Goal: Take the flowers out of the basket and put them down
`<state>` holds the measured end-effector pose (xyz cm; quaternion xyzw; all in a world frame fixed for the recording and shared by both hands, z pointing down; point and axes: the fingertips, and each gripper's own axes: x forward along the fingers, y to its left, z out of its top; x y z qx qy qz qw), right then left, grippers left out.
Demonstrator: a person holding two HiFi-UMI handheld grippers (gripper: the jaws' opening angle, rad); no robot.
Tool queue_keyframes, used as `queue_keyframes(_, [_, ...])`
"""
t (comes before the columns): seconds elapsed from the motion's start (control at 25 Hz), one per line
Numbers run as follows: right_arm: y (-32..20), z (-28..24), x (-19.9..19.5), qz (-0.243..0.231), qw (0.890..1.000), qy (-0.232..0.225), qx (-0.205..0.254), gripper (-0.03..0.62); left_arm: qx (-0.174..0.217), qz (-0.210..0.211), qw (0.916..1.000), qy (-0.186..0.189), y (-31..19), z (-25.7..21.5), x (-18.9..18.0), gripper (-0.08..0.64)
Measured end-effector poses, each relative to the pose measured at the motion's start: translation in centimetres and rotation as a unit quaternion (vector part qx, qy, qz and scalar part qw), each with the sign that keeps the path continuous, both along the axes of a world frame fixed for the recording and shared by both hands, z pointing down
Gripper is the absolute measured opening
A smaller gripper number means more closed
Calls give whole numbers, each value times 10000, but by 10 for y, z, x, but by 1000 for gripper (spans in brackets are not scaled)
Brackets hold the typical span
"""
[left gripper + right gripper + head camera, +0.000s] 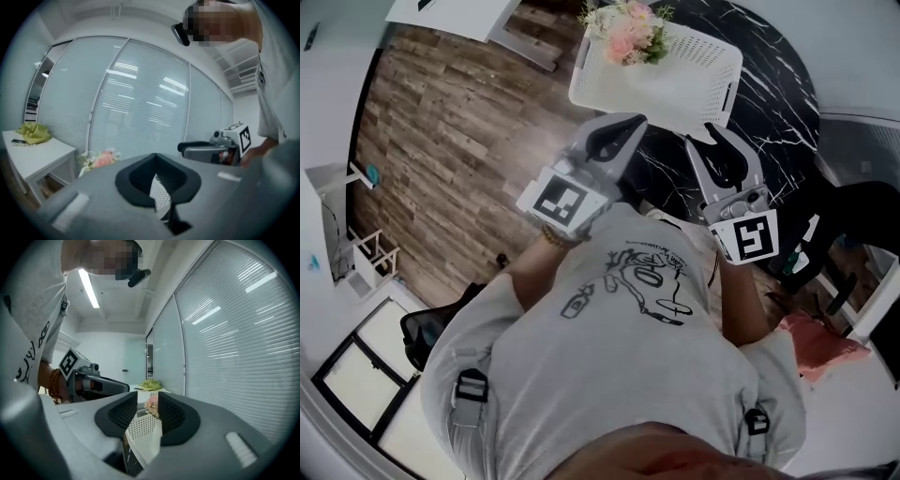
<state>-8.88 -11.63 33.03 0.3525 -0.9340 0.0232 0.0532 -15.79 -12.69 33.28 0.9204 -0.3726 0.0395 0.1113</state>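
A white mesh basket [694, 66] stands on a round black marble table [778, 94]. Pink and white flowers [628, 33] stick up at its far left corner. Both grippers hover side by side at the near side of the basket, apart from it. My left gripper [623, 127] looks shut with nothing in it; the left gripper view shows the flowers [101, 159] ahead to the left. My right gripper [719, 136] is a little open and empty. Through its gap [147, 399] show the flowers [151, 404] and the basket wall [140, 427].
Wood floor [450, 141] lies left of the table. A white desk with a yellow-green cloth [33, 133] stands by the glass wall with blinds. A black chair [422, 337] is at lower left, and a pink thing [825, 342] at lower right.
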Motion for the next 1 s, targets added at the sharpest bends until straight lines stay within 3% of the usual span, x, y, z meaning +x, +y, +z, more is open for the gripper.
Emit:
queue_keyframes(0.56, [-109, 97, -40, -296, 9982, 198, -479, 347, -306, -301, 9955, -843, -109, 87, -76, 2])
queue_keyframes(1.0, [-161, 165, -65, -683, 9933, 570, -742, 422, -460, -140, 9897, -1351, -163, 136, -98, 2])
